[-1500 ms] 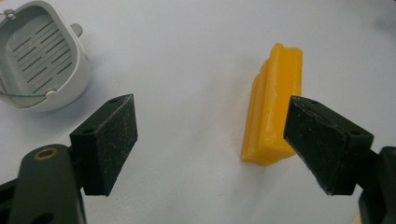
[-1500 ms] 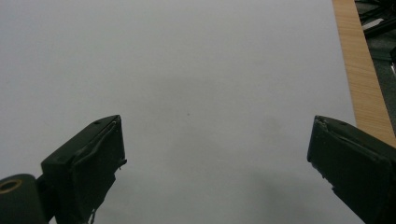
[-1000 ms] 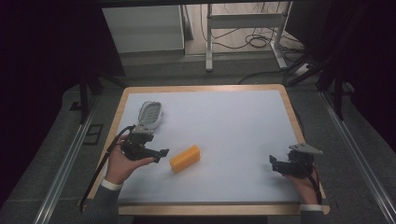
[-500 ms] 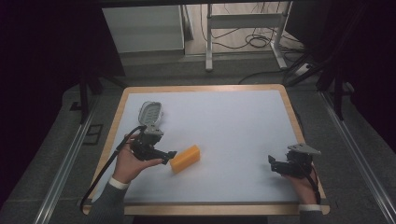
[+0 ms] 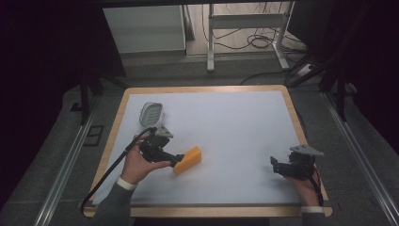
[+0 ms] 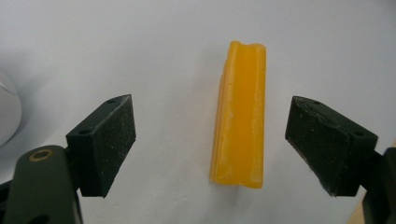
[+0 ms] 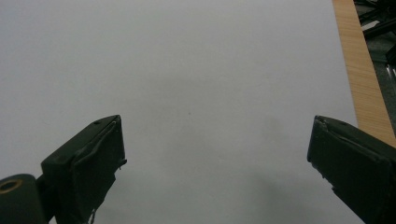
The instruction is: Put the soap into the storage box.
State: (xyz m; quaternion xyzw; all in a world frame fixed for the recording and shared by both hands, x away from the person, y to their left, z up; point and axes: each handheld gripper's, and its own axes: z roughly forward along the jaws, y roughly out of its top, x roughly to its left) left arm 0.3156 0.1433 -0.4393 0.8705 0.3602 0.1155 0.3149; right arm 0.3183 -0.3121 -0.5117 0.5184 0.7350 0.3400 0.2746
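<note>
A white table [image 5: 226, 127] with a wooden rim sits in a dim room. The yellow block [image 5: 187, 160] lies at its seven o'clock, between the left gripper [image 6: 210, 140]'s spread fingers, untouched. The right gripper [image 7: 215, 154] gapes empty at four o'clock.

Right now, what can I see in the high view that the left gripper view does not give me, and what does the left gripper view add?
The high view alone gives the whole table with its wooden rim, the right gripper resting low at the right, and the full white ribbed object behind the left hand. The left gripper view alone gives the groove along the top of the yellow block and its pale, worn edges, with the jaws standing open on either side, not touching it. Both share the yellow block on the white surface, right in front of the left gripper.
</note>
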